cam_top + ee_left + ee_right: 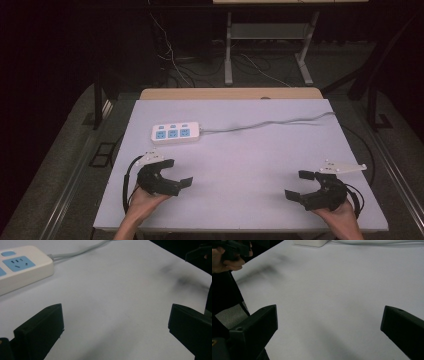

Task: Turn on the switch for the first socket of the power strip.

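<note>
A white power strip [172, 133] with blue sockets lies on the white table top [240, 165], left of the middle, and its grey cable [265, 124] runs off to the right. In the left gripper view the strip [22, 267] lies at the upper left. My left gripper [179, 172] hovers near the front left, below the strip, open and empty. My right gripper [296, 184] is at the front right, also open and empty. The jaws of each stand wide apart over bare table in the left gripper view [116, 325] and the right gripper view [329, 327].
The table's wooden far edge [230, 93] faces a dark floor with loose cables and a metal desk frame [229, 50]. In the right gripper view the other hand [227, 258] holds its gripper at the upper left, beyond the table's edge.
</note>
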Motion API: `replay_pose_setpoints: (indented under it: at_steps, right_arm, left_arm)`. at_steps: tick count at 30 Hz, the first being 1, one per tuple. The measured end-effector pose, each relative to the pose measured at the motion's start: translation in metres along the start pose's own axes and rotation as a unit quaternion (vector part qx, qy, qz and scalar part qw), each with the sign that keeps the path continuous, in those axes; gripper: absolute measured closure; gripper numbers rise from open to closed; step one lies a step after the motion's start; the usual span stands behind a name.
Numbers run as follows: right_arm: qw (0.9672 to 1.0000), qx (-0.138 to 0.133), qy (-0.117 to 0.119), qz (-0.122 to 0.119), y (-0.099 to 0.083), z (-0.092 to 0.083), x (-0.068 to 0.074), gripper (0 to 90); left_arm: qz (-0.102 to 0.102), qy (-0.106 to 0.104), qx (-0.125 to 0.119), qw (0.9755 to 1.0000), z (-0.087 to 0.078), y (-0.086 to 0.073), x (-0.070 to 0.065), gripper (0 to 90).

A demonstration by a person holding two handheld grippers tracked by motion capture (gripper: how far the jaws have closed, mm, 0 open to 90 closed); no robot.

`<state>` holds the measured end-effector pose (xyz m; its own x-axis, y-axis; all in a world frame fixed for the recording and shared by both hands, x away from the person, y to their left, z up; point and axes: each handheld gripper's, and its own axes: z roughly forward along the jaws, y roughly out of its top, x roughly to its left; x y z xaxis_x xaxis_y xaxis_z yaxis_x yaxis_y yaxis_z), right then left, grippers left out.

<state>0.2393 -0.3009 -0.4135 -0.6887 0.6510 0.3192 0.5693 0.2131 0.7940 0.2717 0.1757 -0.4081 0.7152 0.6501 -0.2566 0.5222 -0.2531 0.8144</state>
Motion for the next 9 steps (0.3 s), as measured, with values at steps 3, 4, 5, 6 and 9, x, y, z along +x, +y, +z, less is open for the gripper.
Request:
replay_pose_setpoints:
  at_steps: [3,4,5,6,9]
  right_arm:
    - [1.0000,0.001,0.000,0.002,0.000,0.000,0.000,0.6]
    - [1.0000,0.001,0.000,0.002,0.000,0.000,0.000,0.6]
    - [1.0000,0.001,0.000,0.003,0.000,0.000,0.000,0.6]
    - [1.0000,0.001,0.000,0.003,0.000,0.000,0.000,0.6]
    - [1.0000,0.002,0.000,0.003,0.000,0.000,0.000,0.6]
  left_arm:
    - [0.002,0.003,0.001,1.0000,-0.001,-0.006,-0.004,0.0]
    - [0.001,0.002,0.001,1.0000,-0.001,-0.009,-0.005,0.0]
    - [0.001,0.003,-0.001,1.0000,-0.001,-0.011,-0.006,0.0]
    - [-0.001,0.002,-0.006,1.0000,-0.002,-0.013,-0.007,0.0]
    - [-0.003,0.005,-0.008,1.0000,0.000,-0.018,-0.008,0.0]
